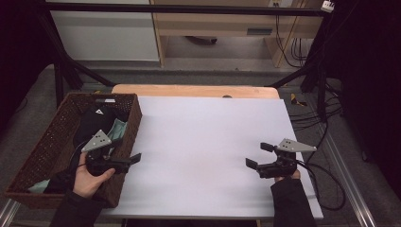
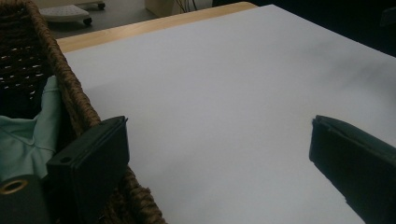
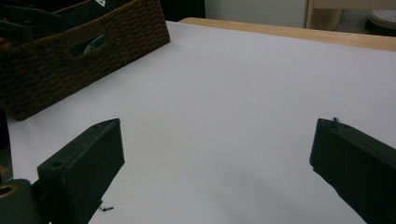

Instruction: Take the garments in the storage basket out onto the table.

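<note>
1. The left hand-held gripper (image 1: 135, 158) sits at the lower left of the high view, at the near right wall of the wicker basket (image 1: 52, 137), its jaws wide apart with nothing between them. One jaw lies close against the woven rim in the left gripper view. A reach into the basket from here could catch that jaw on the weave and drag or tip the basket.

2. The clothes lie inside the basket: a dark garment (image 1: 94, 124) and a pale green cloth (image 1: 118, 130), bunched together. A grab at one could pinch both, and the second may slide out onto the white tabletop (image 1: 208, 142) or hang over the rim.

3. The left gripper's cable trails down into the basket and could snag on the fabric as it is lifted.

4. The right hand-held gripper (image 1: 258, 155) is at the lower right of the high view, jaws spread and empty, well apart from the basket. Should a garment come out bunched, it is far from helping, and the cloth could land crumpled.
</note>
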Action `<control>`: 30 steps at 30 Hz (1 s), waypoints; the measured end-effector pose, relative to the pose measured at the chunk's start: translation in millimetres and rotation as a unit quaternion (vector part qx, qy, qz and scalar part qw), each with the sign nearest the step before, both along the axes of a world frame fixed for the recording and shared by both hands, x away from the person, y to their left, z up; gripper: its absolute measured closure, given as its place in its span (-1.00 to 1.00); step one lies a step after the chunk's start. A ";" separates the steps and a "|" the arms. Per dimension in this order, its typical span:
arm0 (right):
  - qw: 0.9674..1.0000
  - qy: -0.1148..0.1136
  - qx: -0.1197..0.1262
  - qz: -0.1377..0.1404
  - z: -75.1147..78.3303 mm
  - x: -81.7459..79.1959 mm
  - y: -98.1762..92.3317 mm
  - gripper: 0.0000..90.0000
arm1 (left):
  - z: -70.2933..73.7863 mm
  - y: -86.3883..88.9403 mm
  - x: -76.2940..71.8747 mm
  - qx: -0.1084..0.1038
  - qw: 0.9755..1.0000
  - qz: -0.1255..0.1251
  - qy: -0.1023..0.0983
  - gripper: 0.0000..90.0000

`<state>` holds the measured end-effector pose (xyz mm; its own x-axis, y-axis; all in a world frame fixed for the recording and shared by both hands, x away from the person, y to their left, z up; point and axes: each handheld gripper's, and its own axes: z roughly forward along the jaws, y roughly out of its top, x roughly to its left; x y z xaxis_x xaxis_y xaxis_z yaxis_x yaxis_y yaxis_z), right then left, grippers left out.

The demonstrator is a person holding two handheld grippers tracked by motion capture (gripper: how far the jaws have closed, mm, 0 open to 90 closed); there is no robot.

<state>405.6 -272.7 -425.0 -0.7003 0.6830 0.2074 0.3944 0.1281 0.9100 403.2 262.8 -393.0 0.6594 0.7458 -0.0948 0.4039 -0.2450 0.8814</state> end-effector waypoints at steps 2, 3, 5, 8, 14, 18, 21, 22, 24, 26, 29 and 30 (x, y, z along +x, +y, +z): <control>1.000 0.001 0.001 0.000 0.0 0.0 0.1 -0.93 | 1.0 0.2 0.0 -0.001 1.000 0.000 0.000 -0.89; 1.000 0.000 0.000 0.000 0.0 0.1 -0.1 -0.93 | 1.3 0.4 0.1 -0.001 1.000 0.001 0.000 -0.89; 1.000 0.002 0.001 0.000 -0.2 0.1 -0.4 -0.93 | 1.6 0.7 0.1 -0.002 1.000 0.002 0.001 -0.89; 1.000 0.002 0.001 -0.001 -0.4 0.2 -0.3 -0.93 | 2.5 0.8 0.1 0.000 1.000 0.001 0.001 -0.90; 1.000 0.003 0.000 -0.001 -0.5 0.4 -0.2 -0.93 | 6.7 0.7 0.1 0.000 1.000 0.002 0.000 -0.90; 1.000 0.005 0.001 0.000 -0.7 0.7 0.3 -0.93 | 10.7 0.9 -1.0 0.008 1.000 0.004 -0.001 -0.90; 1.000 0.006 0.002 0.001 -1.0 1.6 0.7 -0.93 | 13.8 2.4 -1.7 0.007 1.000 0.005 -0.003 -0.90; 1.000 0.006 0.001 0.000 -1.3 1.8 1.1 -0.93 | 13.8 2.4 -1.7 0.007 1.000 0.005 -0.003 -0.90; 1.000 0.008 -0.001 0.000 -1.5 1.4 1.3 -0.93 | 16.0 3.4 -1.6 0.008 1.000 0.008 -0.005 -0.90; 1.000 0.007 0.000 0.001 -1.4 1.3 1.2 -0.93 | 18.6 4.7 -2.0 0.008 1.000 0.010 -0.006 -0.90; 1.000 0.007 -0.001 0.000 -1.5 1.6 1.2 -0.93 | 20.3 6.2 -2.3 0.006 1.000 0.011 -0.006 -0.90; 1.000 0.008 -0.001 0.000 -1.6 1.5 1.6 -0.93 | 21.9 8.0 -2.4 0.003 1.000 0.010 -0.005 -0.90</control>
